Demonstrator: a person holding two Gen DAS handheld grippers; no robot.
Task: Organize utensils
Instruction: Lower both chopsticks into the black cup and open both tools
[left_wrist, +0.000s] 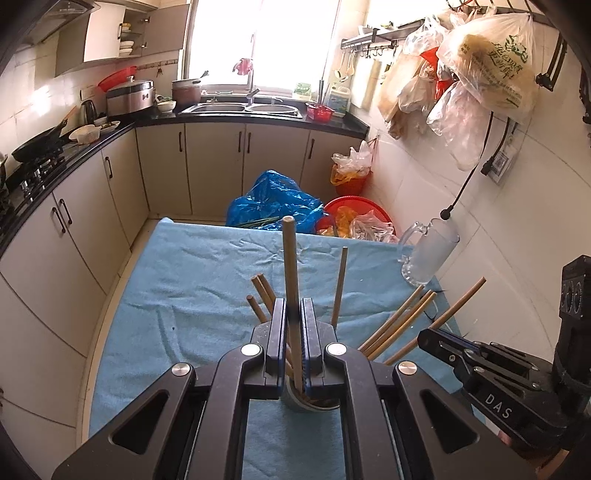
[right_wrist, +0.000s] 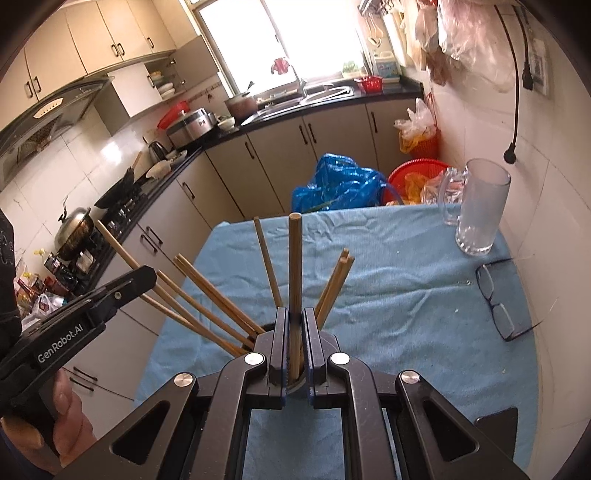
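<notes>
My left gripper (left_wrist: 293, 306) is shut on a wooden chopstick (left_wrist: 290, 266) that stands upright between its pads, its lower end in a round holder (left_wrist: 314, 404) under the jaws. Several more chopsticks (left_wrist: 399, 325) fan out of that holder. In the right wrist view my right gripper (right_wrist: 294, 314) is likewise shut on an upright chopstick (right_wrist: 295, 266), over the holder's rim (right_wrist: 295, 386), with other chopsticks (right_wrist: 207, 299) leaning left. Each gripper shows in the other's view: the right one (left_wrist: 428, 338) at the right, the left one (right_wrist: 144, 275) at the left with a hand (right_wrist: 66, 413) behind it.
The table wears a blue cloth (left_wrist: 177, 295). A glass mug (right_wrist: 480, 206) stands at its far right corner and eyeglasses (right_wrist: 495, 299) lie near the right edge. Beyond the table, a blue bag (left_wrist: 273, 199) and a red basket (left_wrist: 354, 210) sit on the floor.
</notes>
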